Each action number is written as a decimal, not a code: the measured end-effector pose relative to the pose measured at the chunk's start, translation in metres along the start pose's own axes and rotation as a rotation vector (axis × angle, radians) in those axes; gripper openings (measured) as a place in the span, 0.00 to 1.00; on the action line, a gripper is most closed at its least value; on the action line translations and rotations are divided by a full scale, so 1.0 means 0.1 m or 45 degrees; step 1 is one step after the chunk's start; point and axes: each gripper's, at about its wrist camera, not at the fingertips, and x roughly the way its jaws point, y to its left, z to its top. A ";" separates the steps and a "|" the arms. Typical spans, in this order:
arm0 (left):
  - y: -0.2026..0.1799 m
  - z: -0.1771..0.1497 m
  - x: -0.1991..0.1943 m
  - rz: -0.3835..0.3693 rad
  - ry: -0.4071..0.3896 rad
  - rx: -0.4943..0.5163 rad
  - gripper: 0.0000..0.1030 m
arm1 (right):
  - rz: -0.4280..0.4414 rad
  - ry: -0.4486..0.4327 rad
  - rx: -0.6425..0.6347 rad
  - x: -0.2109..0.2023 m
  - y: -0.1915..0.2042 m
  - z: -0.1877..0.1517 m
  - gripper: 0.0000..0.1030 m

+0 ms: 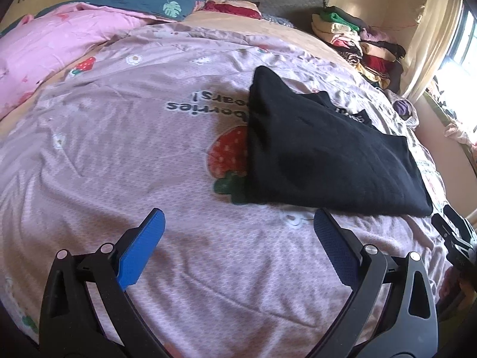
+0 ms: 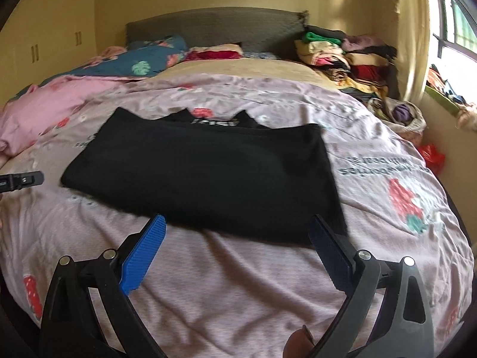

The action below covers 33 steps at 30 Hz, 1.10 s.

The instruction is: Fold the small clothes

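left of the black garment [image 1: 325, 152] lies the bunched pink quilt [image 1: 50, 47], with a blue leaf-print quilt [image 1: 167, 3] beyond it toward the headboard. the left tongs [image 1: 238, 226] hang wide and empty over the strawberry-print bedspread [image 1: 119, 149] — the garment sits ahead of them and off to their right, its near-left corner just beyond the right finger. the garment itself lies flat on the bedspread, already folded at least once, its long axis running left to right in the right wrist view. the right tongs [image 2: 237, 228] are wide and empty too, squarely in front of its near edge, so they are the nearer pair, by my judgement. right of the garment — a stack of clothes [image 2: 342, 56] by the window. counted: one black garment, two tongs, one stack.
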 end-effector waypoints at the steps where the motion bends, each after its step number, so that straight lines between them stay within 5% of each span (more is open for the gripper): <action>1: 0.03 0.00 -0.01 0.004 -0.001 -0.007 0.91 | 0.007 0.000 -0.018 0.01 0.07 0.01 0.93; 18: 0.40 0.07 -0.04 0.057 -0.027 -0.081 0.91 | 0.139 0.018 -0.321 0.18 1.05 0.08 0.93; 33: 0.18 0.42 0.26 0.063 -0.019 -0.006 0.91 | 0.169 0.095 -0.497 0.65 1.56 0.18 0.94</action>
